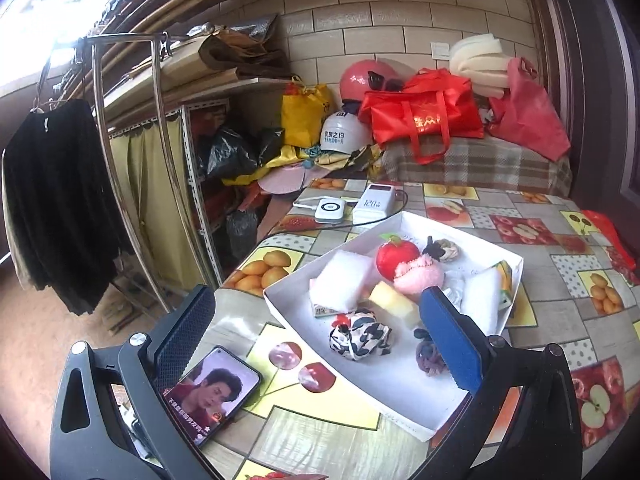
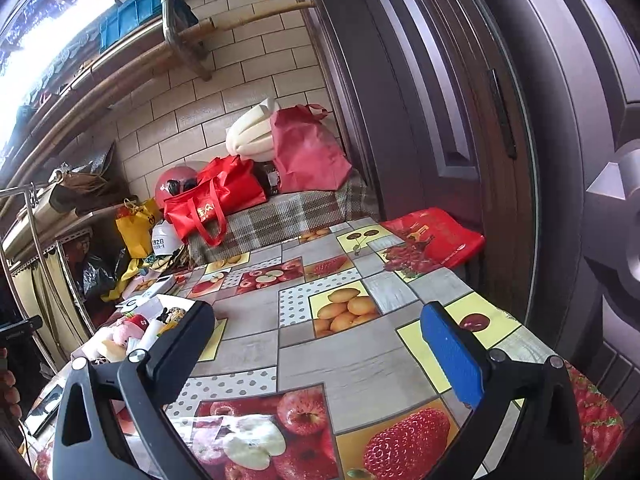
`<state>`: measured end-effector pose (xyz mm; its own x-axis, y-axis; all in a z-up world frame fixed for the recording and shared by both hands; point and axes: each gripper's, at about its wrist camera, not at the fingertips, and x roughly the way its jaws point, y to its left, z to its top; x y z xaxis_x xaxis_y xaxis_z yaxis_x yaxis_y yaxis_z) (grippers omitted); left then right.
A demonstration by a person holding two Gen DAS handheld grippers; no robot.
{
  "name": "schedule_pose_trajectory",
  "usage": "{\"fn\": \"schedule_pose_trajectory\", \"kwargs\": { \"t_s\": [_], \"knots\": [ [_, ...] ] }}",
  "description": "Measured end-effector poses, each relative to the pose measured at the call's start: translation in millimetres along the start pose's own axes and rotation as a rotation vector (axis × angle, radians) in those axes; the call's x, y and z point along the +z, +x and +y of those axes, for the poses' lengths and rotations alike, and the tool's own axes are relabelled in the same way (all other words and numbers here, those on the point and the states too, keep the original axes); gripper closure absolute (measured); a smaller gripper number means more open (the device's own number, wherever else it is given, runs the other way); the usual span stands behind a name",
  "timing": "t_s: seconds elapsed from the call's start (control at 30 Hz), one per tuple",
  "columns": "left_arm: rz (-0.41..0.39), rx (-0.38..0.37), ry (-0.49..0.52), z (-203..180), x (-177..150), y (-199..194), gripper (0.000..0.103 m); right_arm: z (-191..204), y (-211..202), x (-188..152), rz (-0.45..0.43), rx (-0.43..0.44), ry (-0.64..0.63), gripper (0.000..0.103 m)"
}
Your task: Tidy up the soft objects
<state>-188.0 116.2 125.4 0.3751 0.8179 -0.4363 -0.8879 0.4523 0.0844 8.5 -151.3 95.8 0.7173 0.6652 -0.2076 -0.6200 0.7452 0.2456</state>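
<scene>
Left wrist: left gripper (image 1: 320, 324) jaws spread wide, empty, above white tray (image 1: 400, 396) holding soft items — red apple plush (image 1: 394, 258), pink puff (image 1: 418, 278), patterned scrunchie (image 1: 358, 334). Right wrist: right gripper (image 2: 320, 344) spread, empty, over fruit-print tablecloth (image 2: 340, 364); tray at far left.

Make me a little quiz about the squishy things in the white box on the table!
1. True or false: the white box holds a red plush apple.
2. What lies on the table beside the box, close to the left gripper? A) phone B) spoon C) book
3. Fill in: the right gripper hangs over the fruit-print ____, holding nothing.

Key: 1 true. 2 A, the phone with its screen lit. 3 tablecloth.
</scene>
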Motion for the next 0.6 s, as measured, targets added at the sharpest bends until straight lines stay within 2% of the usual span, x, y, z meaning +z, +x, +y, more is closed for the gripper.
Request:
{"fn": "schedule_pose_trajectory", "kwargs": {
  "t_s": [0.37,0.6],
  "knots": [
    [0.049,0.021,0.045,-16,-11,13,0.000,5,9,-8,0.042,0.001,-0.006,0.000],
    [0.067,-0.020,0.052,-20,-13,16,0.000,3,7,-10,0.046,-0.008,-0.003,0.000]
  ]
}}
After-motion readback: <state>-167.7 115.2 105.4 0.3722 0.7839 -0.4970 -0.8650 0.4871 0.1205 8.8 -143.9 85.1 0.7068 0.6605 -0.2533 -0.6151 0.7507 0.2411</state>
